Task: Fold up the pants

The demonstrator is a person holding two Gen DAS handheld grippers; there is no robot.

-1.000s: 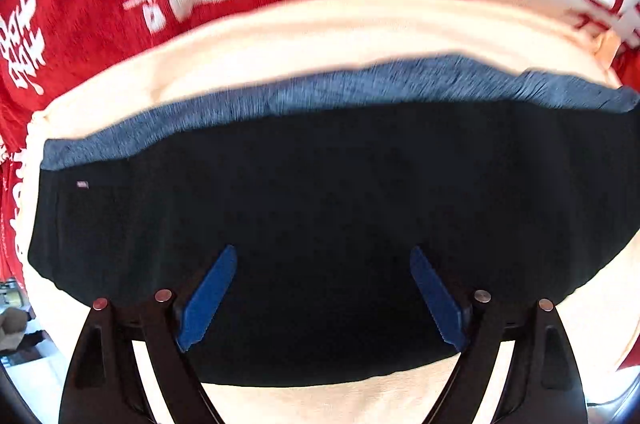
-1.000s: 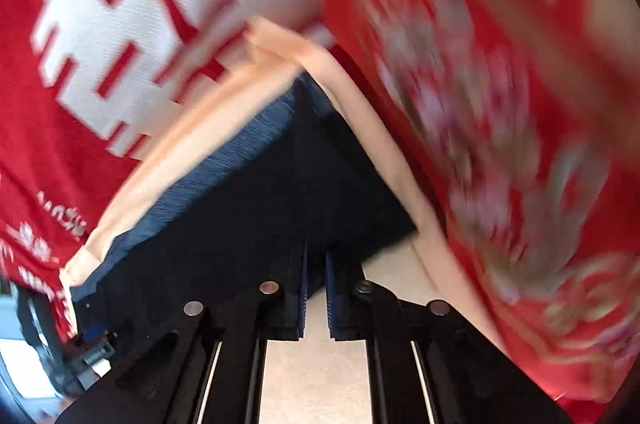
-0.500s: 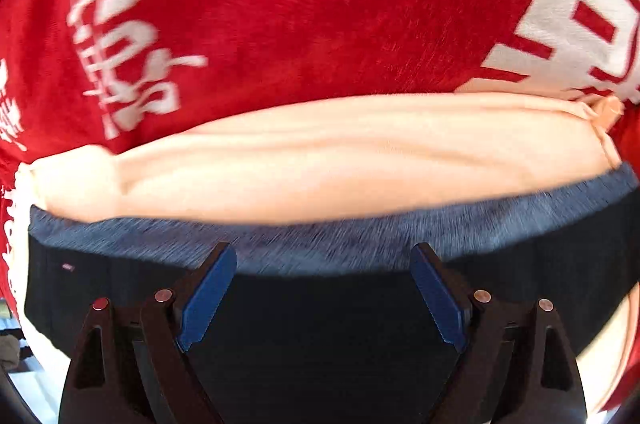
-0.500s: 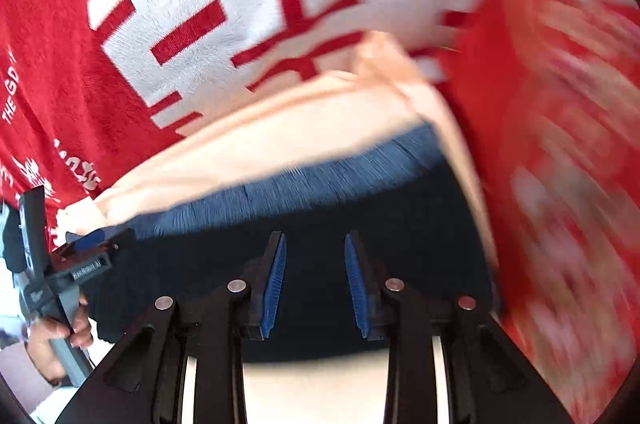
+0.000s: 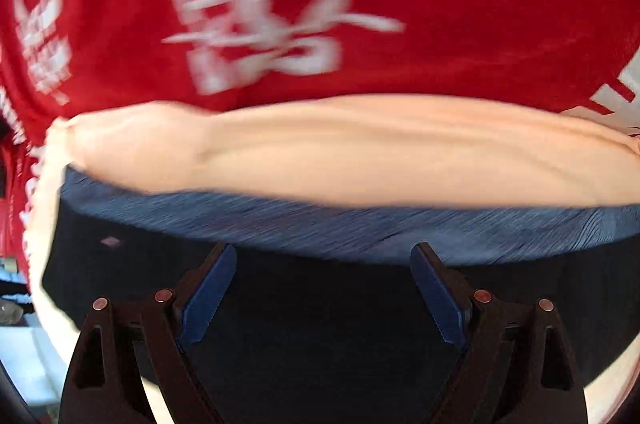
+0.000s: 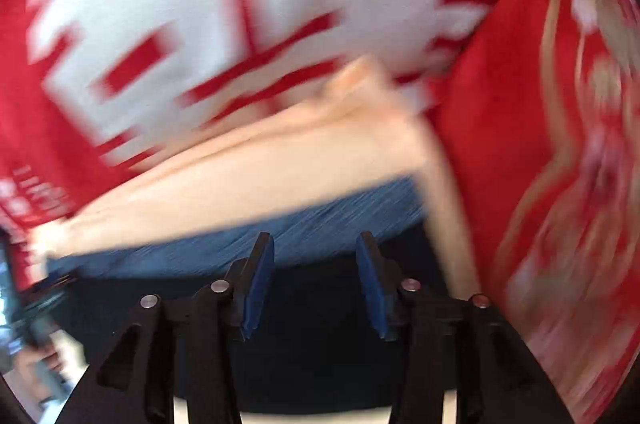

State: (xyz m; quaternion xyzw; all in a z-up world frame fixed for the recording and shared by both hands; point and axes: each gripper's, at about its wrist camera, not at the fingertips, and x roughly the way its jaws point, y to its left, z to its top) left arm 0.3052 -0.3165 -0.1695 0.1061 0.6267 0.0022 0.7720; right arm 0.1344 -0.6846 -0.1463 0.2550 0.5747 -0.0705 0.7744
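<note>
Folded black pants (image 5: 320, 336) with a grey-blue waistband (image 5: 340, 228) lie on a peach cloth (image 5: 360, 152). My left gripper (image 5: 322, 256) is open and empty, its blue pads above the black fabric just short of the waistband. In the right wrist view the pants (image 6: 312, 336) and their waistband (image 6: 312, 236) lie under my right gripper (image 6: 314, 248), which is open and empty near the pants' right end. Both views are motion-blurred.
A red cloth with white characters (image 5: 280, 24) covers the surface beyond the peach cloth. A red patterned cushion (image 6: 560, 144) lies at the right. The left gripper and the hand holding it (image 6: 36, 356) show at the right wrist view's lower left.
My right gripper has gone from shut to open and swung left over the waistband. My left gripper stayed open and moved forward over the pants toward the waistband.
</note>
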